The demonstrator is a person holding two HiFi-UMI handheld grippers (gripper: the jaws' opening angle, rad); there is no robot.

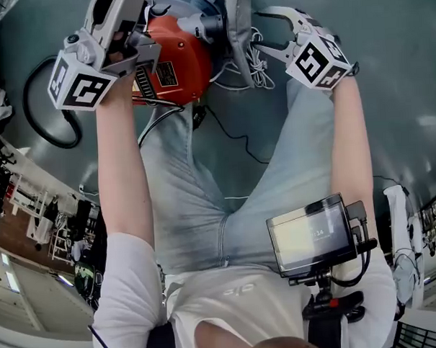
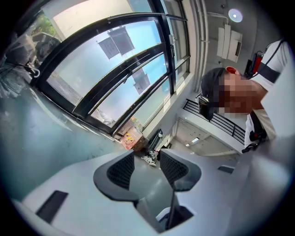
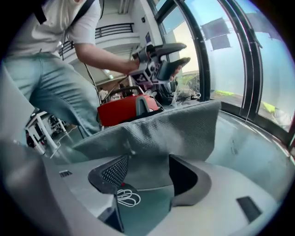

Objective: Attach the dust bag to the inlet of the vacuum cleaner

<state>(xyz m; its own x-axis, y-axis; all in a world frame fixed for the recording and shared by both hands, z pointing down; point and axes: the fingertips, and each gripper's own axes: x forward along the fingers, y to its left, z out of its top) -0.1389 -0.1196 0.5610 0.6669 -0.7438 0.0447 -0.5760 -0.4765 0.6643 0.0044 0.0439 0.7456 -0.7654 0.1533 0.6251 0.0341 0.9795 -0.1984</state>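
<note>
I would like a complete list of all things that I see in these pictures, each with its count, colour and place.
vacuum cleaner: one, red, on the floor at the head view's top.
dust bag: one, grey, just right of the vacuum cleaner.
cord: one, white, looped, at the dust bag.
hose: one, black, curved on the floor at the head view's left.
cable: one, black, thin, on the floor in the head view's middle.
screen: one, black-framed, at chest height.
left gripper: one, grey, fingers apart, empty.
right gripper: one, grey, dust bag between its fingers, grip unclear.
person: one, white shirt, light blue jeans.
</note>
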